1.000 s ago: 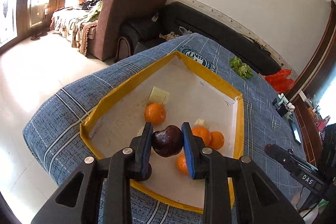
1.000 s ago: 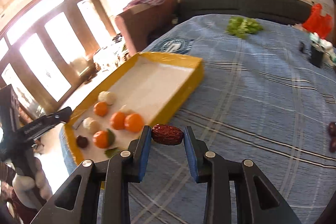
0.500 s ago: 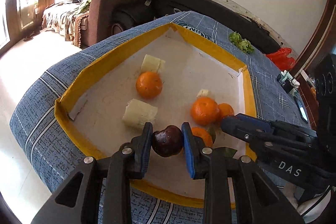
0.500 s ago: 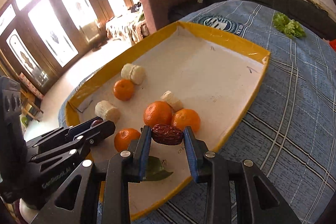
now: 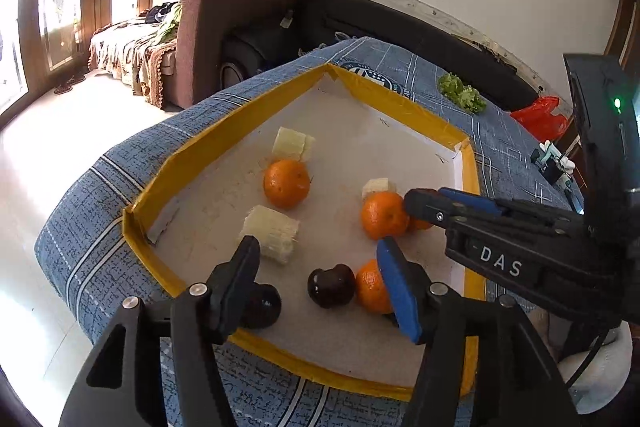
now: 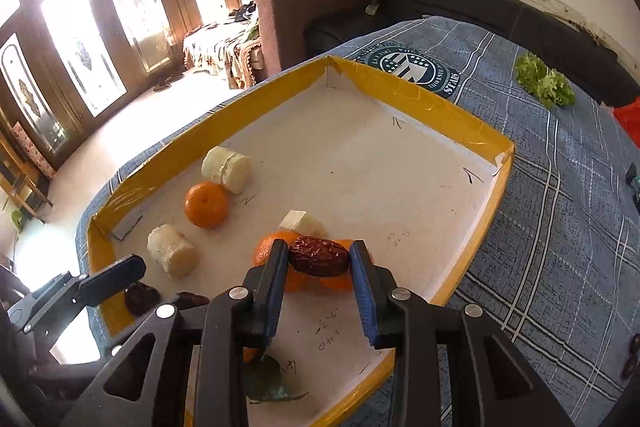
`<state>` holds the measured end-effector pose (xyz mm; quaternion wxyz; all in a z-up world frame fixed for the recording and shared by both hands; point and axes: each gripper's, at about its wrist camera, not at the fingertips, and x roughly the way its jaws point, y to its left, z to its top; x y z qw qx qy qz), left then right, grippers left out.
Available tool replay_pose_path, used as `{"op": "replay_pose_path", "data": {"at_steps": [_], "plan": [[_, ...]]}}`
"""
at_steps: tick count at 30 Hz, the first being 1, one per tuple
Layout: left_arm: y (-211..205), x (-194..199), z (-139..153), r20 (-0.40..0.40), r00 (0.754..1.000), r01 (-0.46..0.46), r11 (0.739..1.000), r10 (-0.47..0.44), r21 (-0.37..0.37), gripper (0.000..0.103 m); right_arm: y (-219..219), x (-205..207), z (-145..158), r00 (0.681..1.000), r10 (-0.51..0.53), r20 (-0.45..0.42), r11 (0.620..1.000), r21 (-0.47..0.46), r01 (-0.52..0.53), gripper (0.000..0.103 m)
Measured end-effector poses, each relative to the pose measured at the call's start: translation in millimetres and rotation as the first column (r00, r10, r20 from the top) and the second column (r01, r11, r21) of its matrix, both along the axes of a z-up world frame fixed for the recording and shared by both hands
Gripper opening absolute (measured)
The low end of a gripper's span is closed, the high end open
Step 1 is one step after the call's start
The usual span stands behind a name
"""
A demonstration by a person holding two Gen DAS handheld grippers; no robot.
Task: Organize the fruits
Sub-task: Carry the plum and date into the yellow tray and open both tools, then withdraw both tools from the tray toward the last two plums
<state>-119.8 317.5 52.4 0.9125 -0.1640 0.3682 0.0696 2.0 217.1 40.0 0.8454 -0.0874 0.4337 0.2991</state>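
Two claws over the tray (image 6: 472, 131): left claw (image 5: 320, 279) opening, dark plum (image 5: 331, 285) loose between its fingers; right claw (image 6: 320, 263) pinching a wrinkled date (image 6: 319, 255) endwise, likely light, soft.

Woven cloth, taped card and fruit skins

The tablecloth (image 5: 100, 211) is coarse blue woven fabric; on it the tray (image 5: 192, 163) has a glossy yellow taped rim and a matt white, pen-marked paper floor. The dark plum (image 5: 331, 285) shines smooth, the mandarin (image 5: 286, 183) is finely pitted, the cut banana piece (image 5: 272, 233) pale and fibrous. The date (image 6: 319, 255) looks wrinkled, faintly glossy. The right gripper (image 6: 319, 277) is matt black plastic with blue pads and metal screws.
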Motion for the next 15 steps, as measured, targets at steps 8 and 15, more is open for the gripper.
{"op": "replay_pose_path", "data": {"at_steps": [8, 15], "plan": [[9, -12, 14, 0.034, 0.999, -0.04, 0.999, 0.04, -0.009, 0.064, -25, -14, 11, 0.999, -0.013, -0.043, 0.999, 0.052, 0.015, 0.044], [-6, -14, 20, 0.02, 0.999, -0.049, 0.998, 0.048, 0.035, 0.077, -57, -24, 22, 0.997, -0.072, -0.038, 0.99, 0.117, 0.076, 0.054]]}}
